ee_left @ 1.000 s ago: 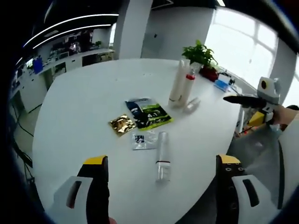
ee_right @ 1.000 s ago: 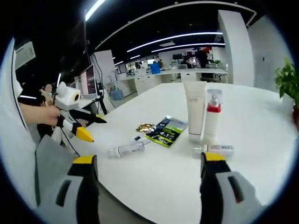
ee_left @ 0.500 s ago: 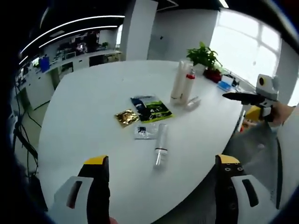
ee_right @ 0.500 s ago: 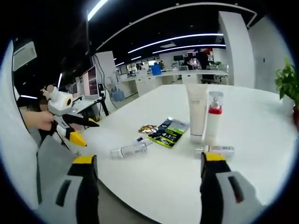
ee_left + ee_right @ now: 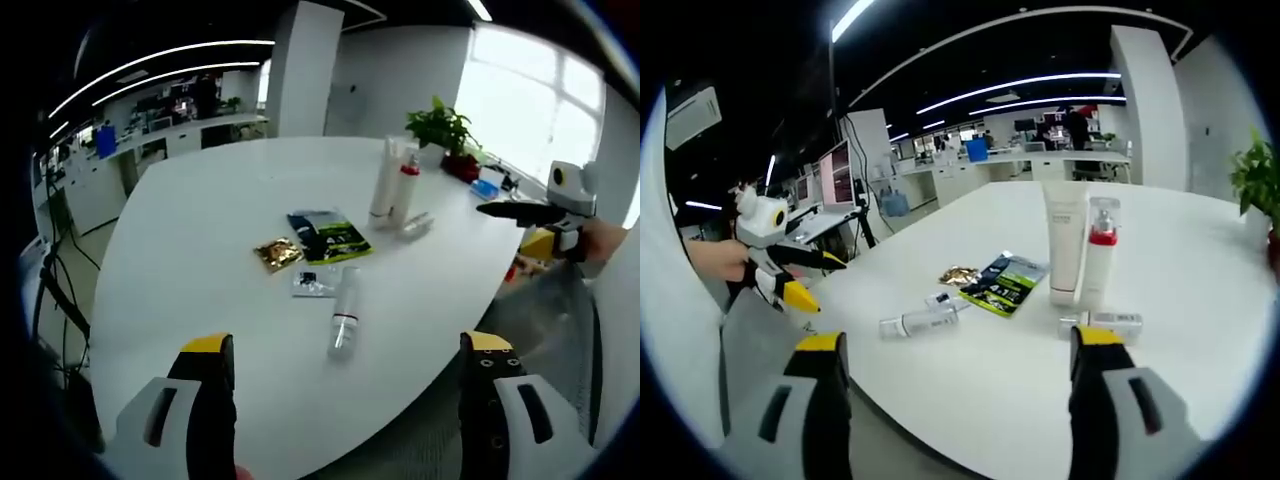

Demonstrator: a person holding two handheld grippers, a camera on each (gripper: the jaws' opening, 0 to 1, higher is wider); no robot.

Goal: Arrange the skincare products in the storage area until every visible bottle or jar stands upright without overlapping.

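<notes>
Left gripper view, left tongs [image 5: 350,400] spread, clear bottle [image 5: 343,311] lying well ahead, apparently untouched

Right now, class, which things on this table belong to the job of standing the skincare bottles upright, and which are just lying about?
Part of the job:
white tube, upright
pump bottle, upright
clear bottle, lying flat
small bottle, lying flat

Just lying about:
green packet
gold sachet
small clear sachet
potted plant

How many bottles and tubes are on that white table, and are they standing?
4. A white tube and a red-collared pump bottle stand upright side by side; a small bottle lies before them; a clear bottle lies near the sachets.
</notes>
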